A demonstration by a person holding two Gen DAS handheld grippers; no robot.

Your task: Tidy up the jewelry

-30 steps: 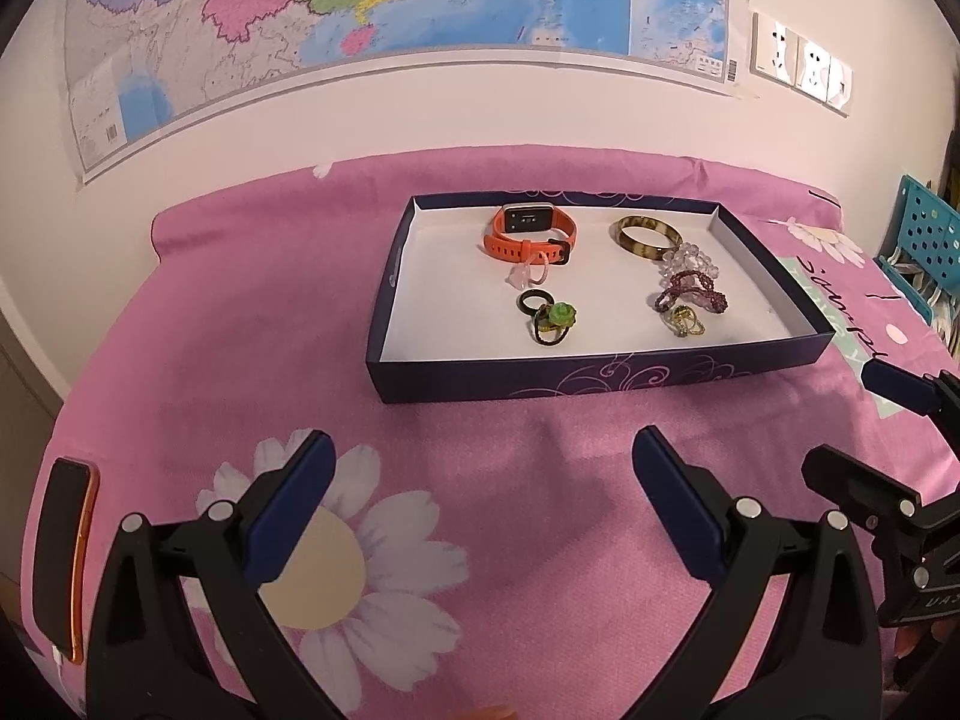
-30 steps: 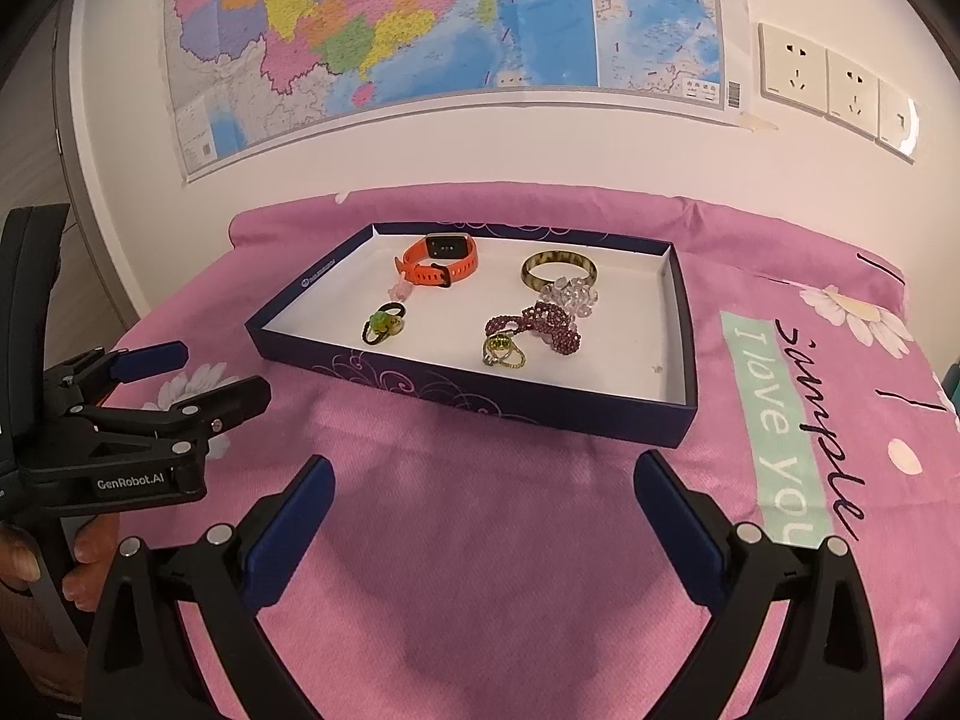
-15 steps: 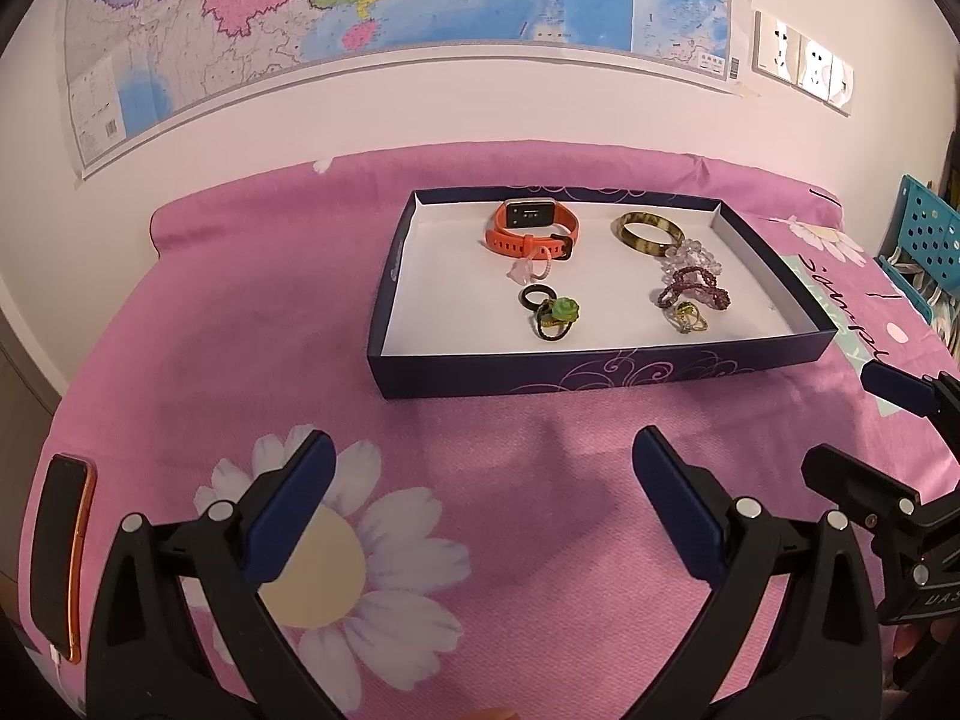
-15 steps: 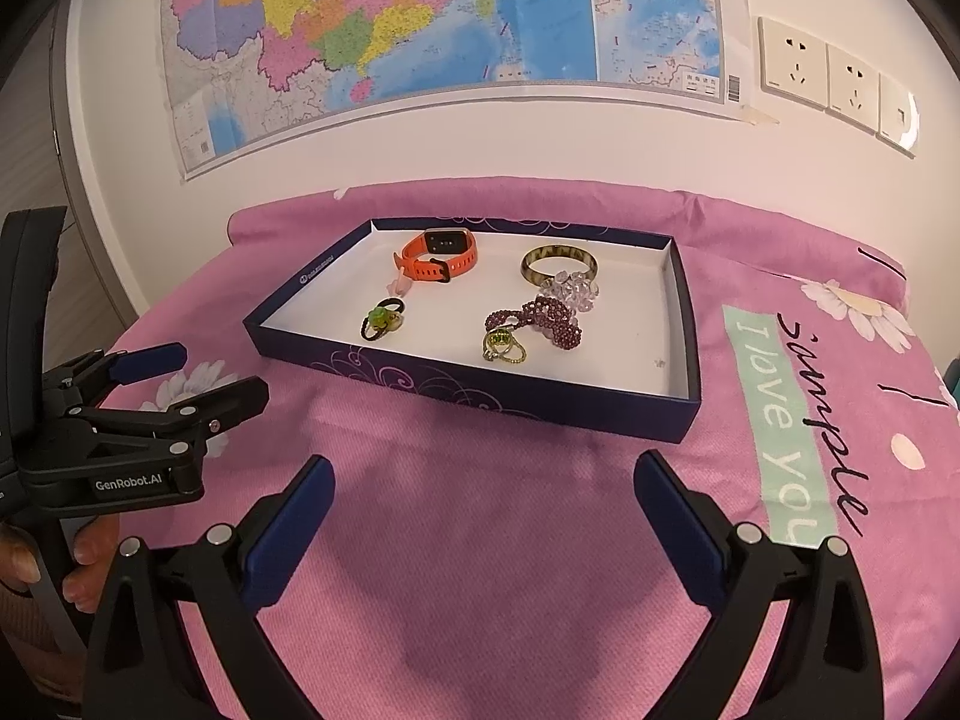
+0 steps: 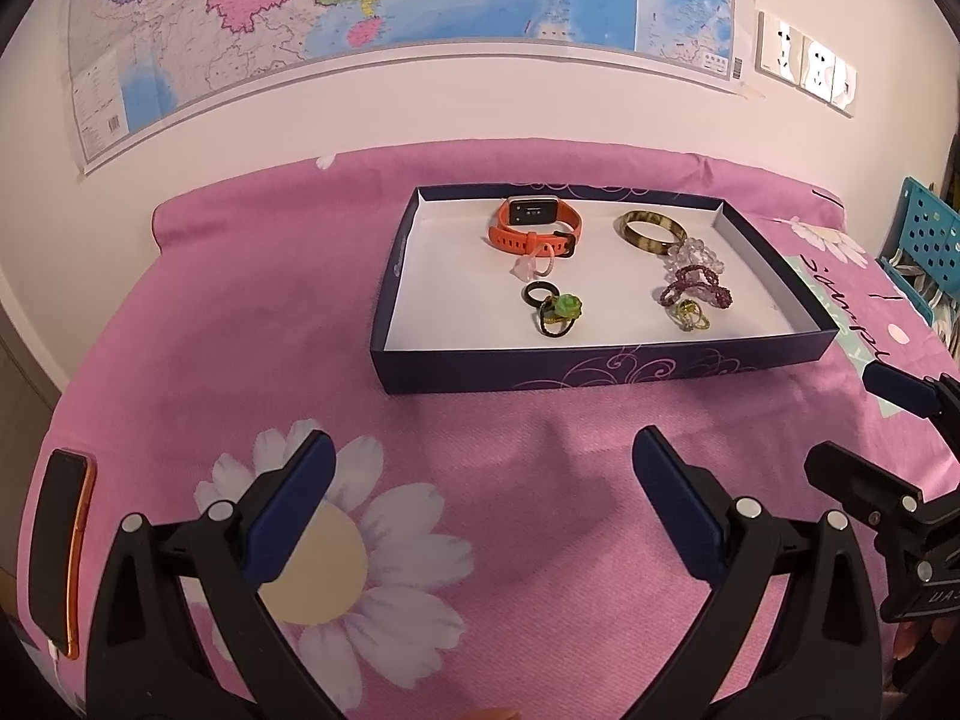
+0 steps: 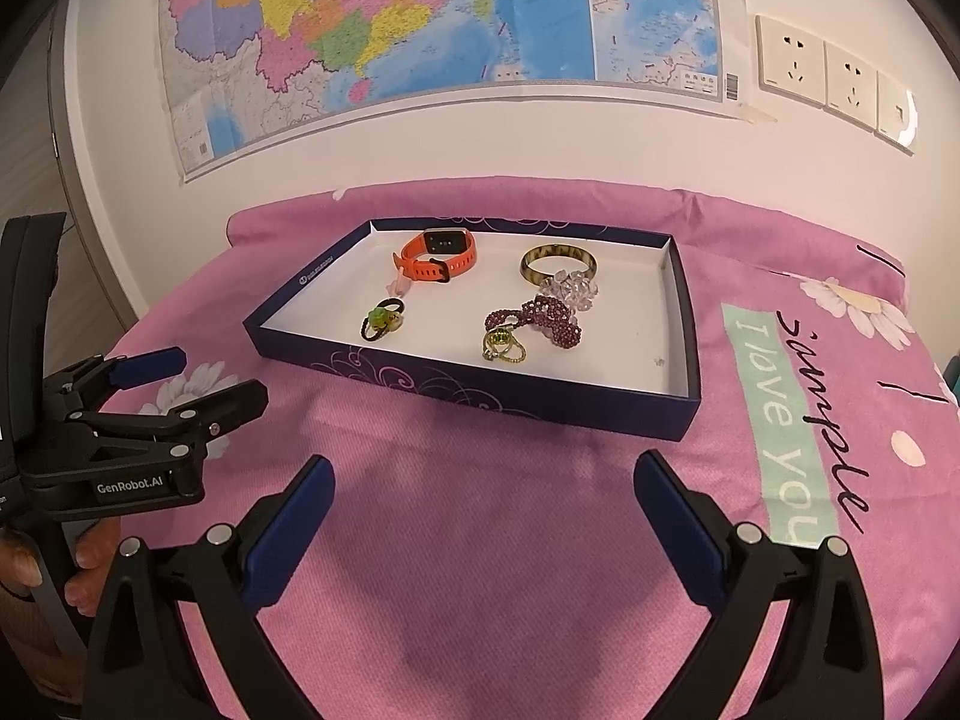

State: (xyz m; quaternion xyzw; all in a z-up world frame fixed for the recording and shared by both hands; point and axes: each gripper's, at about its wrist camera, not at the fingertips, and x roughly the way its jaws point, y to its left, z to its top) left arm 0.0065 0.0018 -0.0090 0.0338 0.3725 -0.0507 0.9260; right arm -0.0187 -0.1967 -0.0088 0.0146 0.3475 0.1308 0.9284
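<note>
A dark blue tray (image 5: 600, 369) (image 6: 480, 390) with a white floor sits on the pink cloth. In it lie an orange watch (image 5: 534, 227) (image 6: 441, 255), a tortoiseshell bangle (image 5: 653, 231) (image 6: 557, 264), a clear bead bracelet (image 5: 696, 255), a purple bead bracelet (image 5: 696, 294) (image 6: 540, 321), a green-yellow ring cluster (image 5: 690, 317) (image 6: 503, 345), a green flower hair tie (image 5: 561, 312) (image 6: 383, 321) and a pink ring (image 5: 534, 264). My left gripper (image 5: 480, 498) is open and empty, short of the tray. My right gripper (image 6: 480, 516) is open and empty too.
A phone in an orange case (image 5: 57, 546) lies at the cloth's left edge. A blue perforated basket (image 5: 924, 252) stands at the right. A wall with a map (image 6: 420, 30) and sockets (image 6: 834, 78) is behind. The left gripper shows in the right wrist view (image 6: 156, 396).
Both grippers have drawn back slightly from the tray and stay open. The jewelry has not moved.
</note>
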